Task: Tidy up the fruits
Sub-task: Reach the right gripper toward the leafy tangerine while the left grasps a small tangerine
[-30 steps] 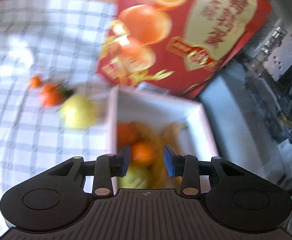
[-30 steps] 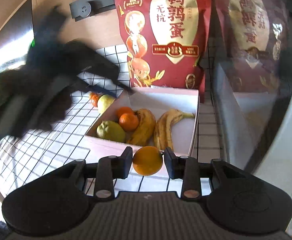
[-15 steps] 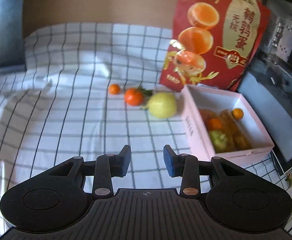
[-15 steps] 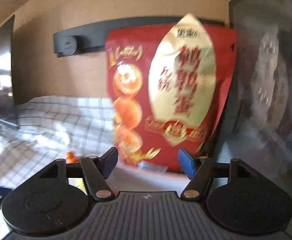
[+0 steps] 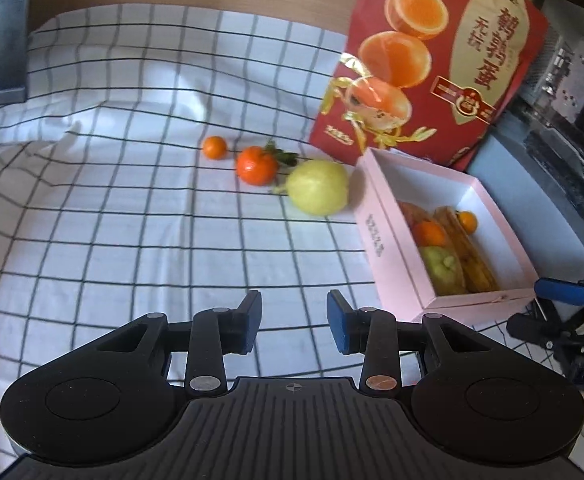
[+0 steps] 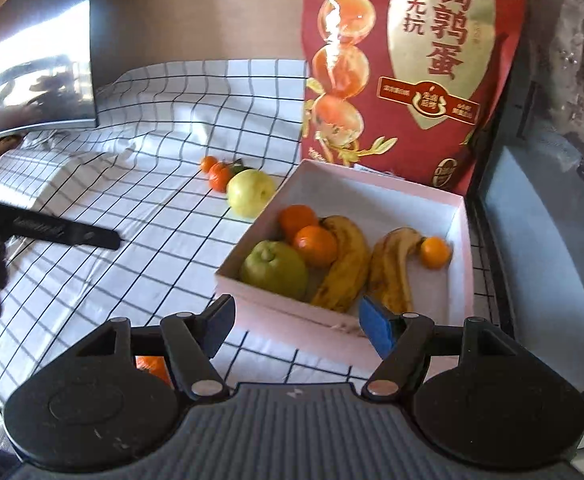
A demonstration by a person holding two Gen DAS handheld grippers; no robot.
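the left gripper (image 5: 293, 322) hangs over the checked cloth (image 5: 112, 240) on the worktop, jaws narrowly parted and holding nothing; the yellow-green apple (image 5: 317, 193), leafy tangerine (image 5: 256, 165) and small orange (image 5: 214, 147) lie well ahead of it, in a row just left of the pink box (image 5: 375, 232). the right gripper (image 6: 296, 326) stands before the box's near wall, jaws about half apart and empty; bananas (image 6: 347, 262), oranges (image 6: 315, 245) and a green fruit (image 6: 275, 270) lie inside the box beyond them.
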